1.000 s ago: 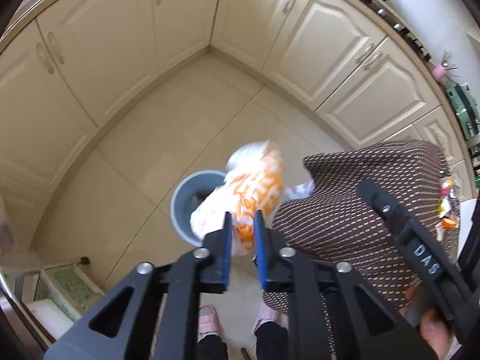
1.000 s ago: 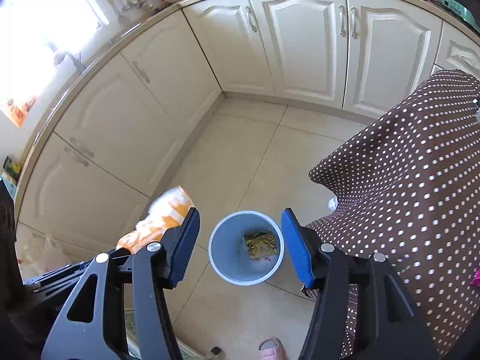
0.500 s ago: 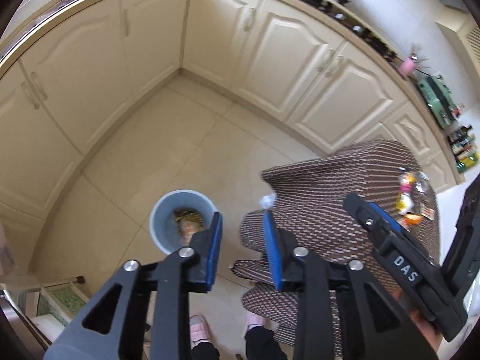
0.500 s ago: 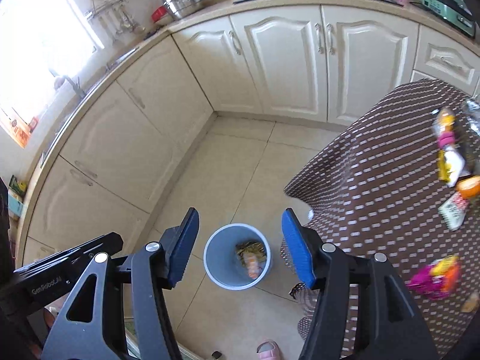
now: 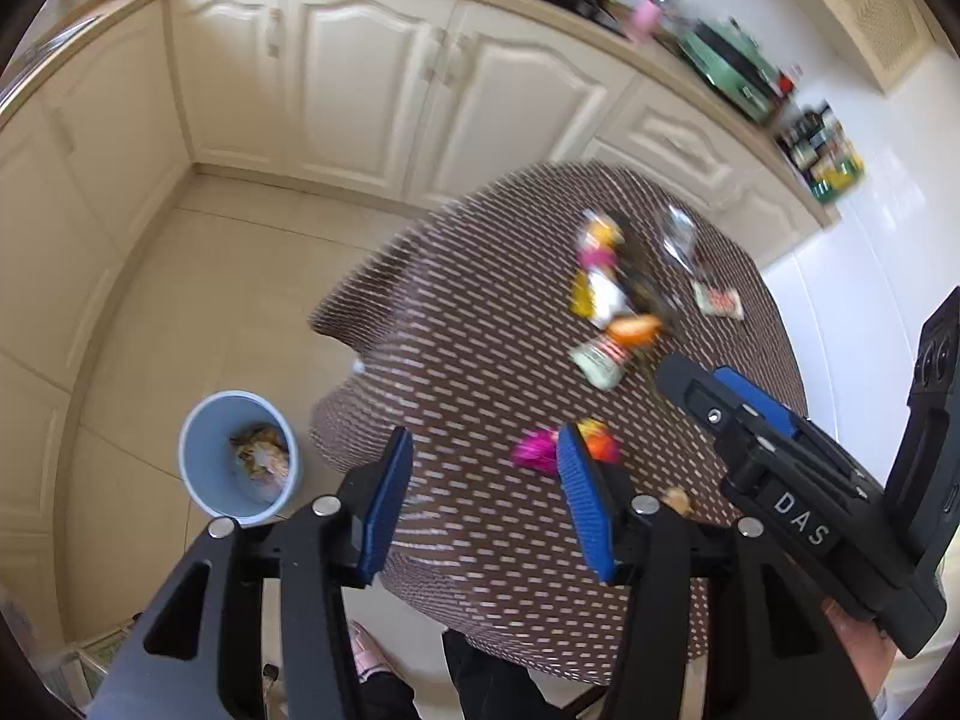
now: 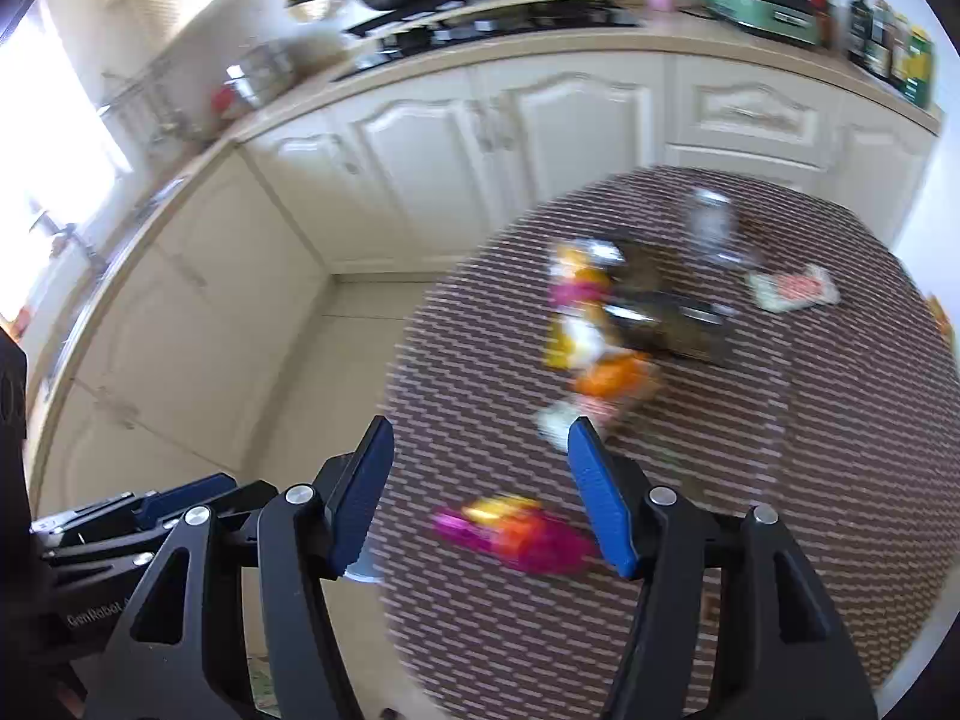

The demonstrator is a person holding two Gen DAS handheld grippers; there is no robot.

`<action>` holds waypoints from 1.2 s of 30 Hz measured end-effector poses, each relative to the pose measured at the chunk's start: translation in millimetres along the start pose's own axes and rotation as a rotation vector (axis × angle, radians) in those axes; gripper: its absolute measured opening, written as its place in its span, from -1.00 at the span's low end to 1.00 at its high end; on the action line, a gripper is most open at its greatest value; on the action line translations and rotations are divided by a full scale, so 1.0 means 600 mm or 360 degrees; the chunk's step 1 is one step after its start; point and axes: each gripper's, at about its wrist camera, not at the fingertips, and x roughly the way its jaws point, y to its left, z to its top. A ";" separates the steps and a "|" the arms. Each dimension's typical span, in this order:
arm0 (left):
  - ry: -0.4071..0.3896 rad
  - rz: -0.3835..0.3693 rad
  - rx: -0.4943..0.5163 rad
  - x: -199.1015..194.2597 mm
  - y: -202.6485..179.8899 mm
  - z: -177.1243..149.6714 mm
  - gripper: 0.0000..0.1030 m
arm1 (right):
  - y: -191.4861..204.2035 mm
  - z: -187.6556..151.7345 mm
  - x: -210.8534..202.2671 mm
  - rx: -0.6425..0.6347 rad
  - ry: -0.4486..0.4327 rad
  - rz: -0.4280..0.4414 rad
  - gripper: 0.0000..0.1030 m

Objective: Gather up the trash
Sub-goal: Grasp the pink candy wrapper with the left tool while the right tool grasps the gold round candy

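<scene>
Kitchen table (image 5: 456,348) littered with wrappers, bin (image 5: 240,456) waiting beside it.
Left gripper (image 5: 483,504) jaws just opening, empty; right gripper (image 6: 480,495) open, empty; pink wrapper (image 6: 516,531) looks next.

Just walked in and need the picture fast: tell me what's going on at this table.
A person is clearing trash with a two-finger tool in each hand. The left tool and right tool are both open and empty; the left one's jaws have just been opening. Wrappers lie on the dotted tablecloth, the nearest a pink and orange wrapper. The blue bin on the floor beside the table already holds some trash.
</scene>
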 end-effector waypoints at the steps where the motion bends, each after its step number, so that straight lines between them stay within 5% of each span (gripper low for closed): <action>1: 0.0018 0.0003 0.0027 0.010 -0.018 -0.005 -0.02 | -0.020 -0.005 -0.004 0.0023 0.0013 -0.0019 0.12; 9: 0.0228 0.0042 0.0128 0.084 -0.079 -0.054 0.01 | -0.119 -0.096 0.017 0.0202 0.0215 -0.0089 0.12; 16: 0.0284 0.0094 0.0156 0.106 -0.084 -0.060 0.01 | -0.135 -0.140 0.042 0.0282 0.0309 -0.0048 -0.02; 20: 0.0292 0.0117 0.0160 0.120 -0.092 -0.055 0.04 | -0.135 -0.133 0.050 0.0208 0.0295 -0.0069 -0.35; 21: 0.0289 0.0116 0.0155 0.123 -0.093 -0.052 0.05 | -0.136 -0.129 0.053 0.0201 0.0302 -0.0056 -0.61; 36: 0.0333 0.0183 0.0060 0.207 -0.122 -0.001 0.09 | -0.167 -0.040 0.074 0.0126 0.0318 0.0097 -0.61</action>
